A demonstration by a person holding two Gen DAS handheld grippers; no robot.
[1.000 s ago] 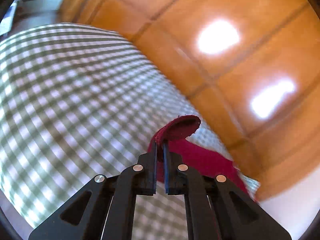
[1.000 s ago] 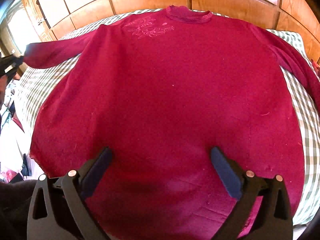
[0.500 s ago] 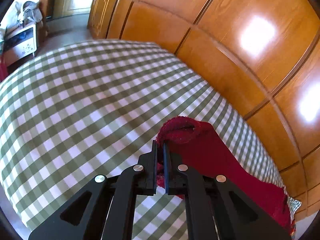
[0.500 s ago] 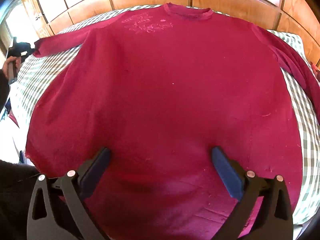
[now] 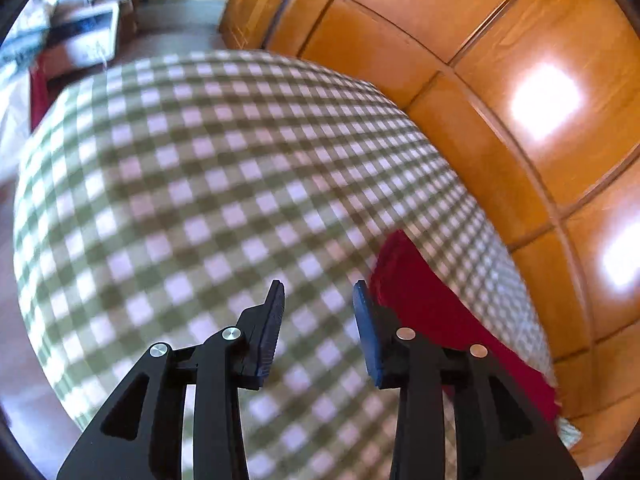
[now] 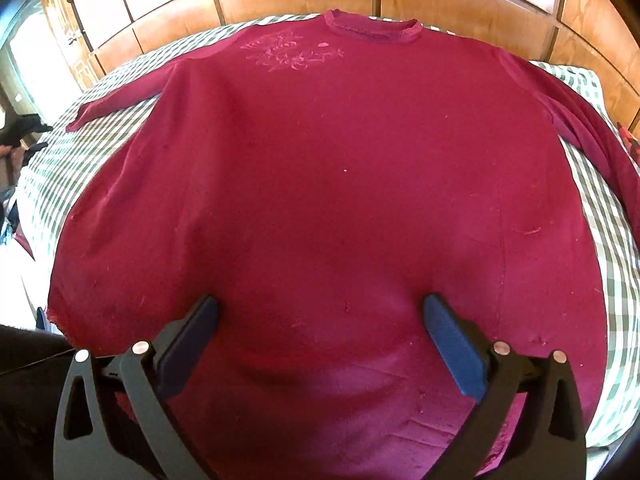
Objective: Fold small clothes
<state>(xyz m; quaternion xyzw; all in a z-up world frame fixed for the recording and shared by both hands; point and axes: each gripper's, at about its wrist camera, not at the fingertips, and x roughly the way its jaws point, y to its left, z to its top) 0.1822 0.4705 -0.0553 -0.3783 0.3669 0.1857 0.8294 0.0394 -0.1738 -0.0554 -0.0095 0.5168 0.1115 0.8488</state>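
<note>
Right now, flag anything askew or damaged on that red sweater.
The red sweater lies flat on the checked bedspread. Its lower left hem corner looks frayed. Nothing else stands out.

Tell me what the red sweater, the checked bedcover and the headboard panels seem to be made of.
Red sweater: likely a soft knit or fleece, matte, with lint specks and a ribbed collar. Checked bedcover: probably woven cotton, matte green-and-white gingham. Headboard panels: wood or wood veneer, glossy varnish; grain lines and bright window glare show.
</note>
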